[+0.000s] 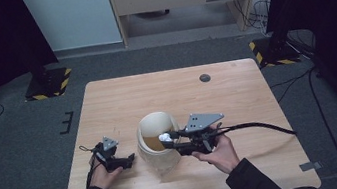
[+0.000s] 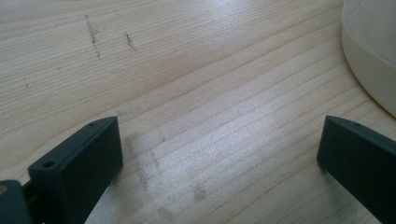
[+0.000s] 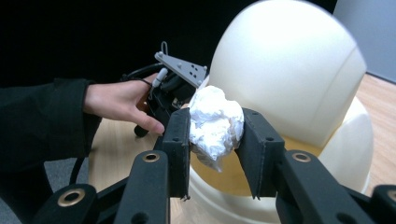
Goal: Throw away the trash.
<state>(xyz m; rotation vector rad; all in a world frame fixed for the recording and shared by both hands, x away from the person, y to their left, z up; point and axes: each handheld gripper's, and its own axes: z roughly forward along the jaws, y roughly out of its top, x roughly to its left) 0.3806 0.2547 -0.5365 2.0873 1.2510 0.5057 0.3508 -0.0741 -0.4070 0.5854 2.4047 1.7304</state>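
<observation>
Grey carpet floor, dark curtains both sides, light wooden table (image 1: 237, 94) in the middle.

High view: cream bin (image 1: 158, 144) with flip lid raised, standing at table centre, toward the near edge. Right gripper (image 1: 169, 138) held level by right hand (image 1: 219, 151), forearm in from bottom right, jaw tips over the bin's opening, clamped on a white paper wad (image 1: 165, 137). Cable trailing off right across the table. Left gripper (image 1: 129, 160) low on the table just left of the bin, left hand (image 1: 101, 174) behind it, dark sleeve cut off by bottom edge. Jaw gap hard to judge here, too small. Small dark disc (image 1: 205, 77) near the far edge, well apart from everything.

Left gripper view: left gripper (image 2: 219, 149) jaws spread wide, nothing between, bare wood grain under them. Bin wall (image 2: 371, 51) cut off at top right corner. Right-hand jaw cropped by frame edge.

Right gripper view: right gripper (image 3: 215, 135) jaws narrow, squeezing the wad (image 3: 215, 123) on both sides. Bin (image 3: 345, 154) right behind and below, lid dome (image 3: 285, 65) tilted up, tan inside partly hidden by wad and jaws. Left hand (image 3: 119, 102) and its gripper's grey plate (image 3: 183, 67) farther off; that gripper's jaws hidden behind the near jaw.
</observation>
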